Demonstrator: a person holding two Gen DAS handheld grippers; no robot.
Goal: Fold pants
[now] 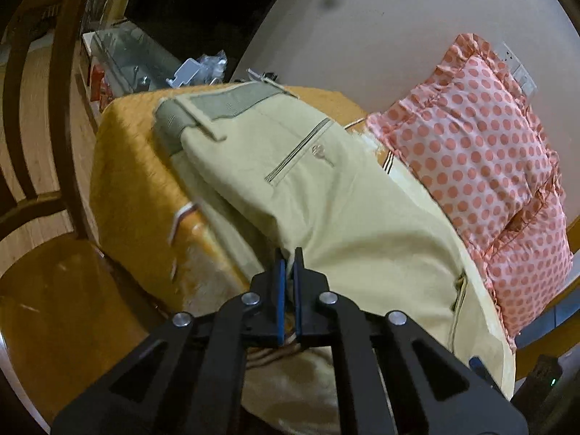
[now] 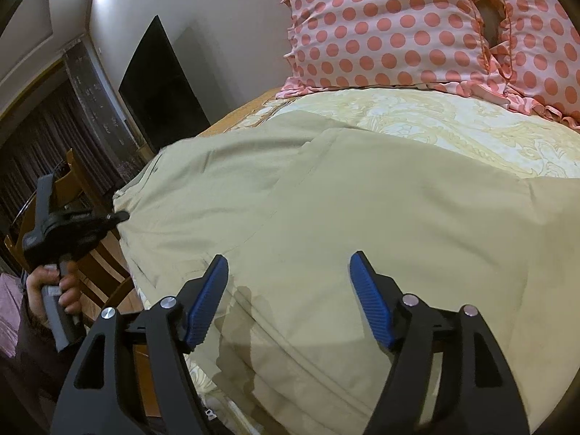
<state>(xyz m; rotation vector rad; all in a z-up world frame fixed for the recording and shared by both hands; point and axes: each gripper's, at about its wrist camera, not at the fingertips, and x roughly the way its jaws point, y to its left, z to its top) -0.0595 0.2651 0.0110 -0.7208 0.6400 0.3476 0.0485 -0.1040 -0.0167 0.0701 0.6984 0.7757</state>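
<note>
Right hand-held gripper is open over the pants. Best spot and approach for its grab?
Probably the near folded edge of the pants, just ahead of the right hand-held gripper. Come in low from the near side, one finger under the edge and one on top: the cloth lies flat there in stacked layers. The left hand-held gripper already pinches the side edge.

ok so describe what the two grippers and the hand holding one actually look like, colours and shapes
Both are matte black linkage frames with triangular cut-outs and silver round pivot pins. The left gripper and right gripper carry blue ribbed pads on their fingers. In the right wrist view, the left tool shows a bulky black body on a grey handle, gripped by a bare hand. No cables show.
</note>
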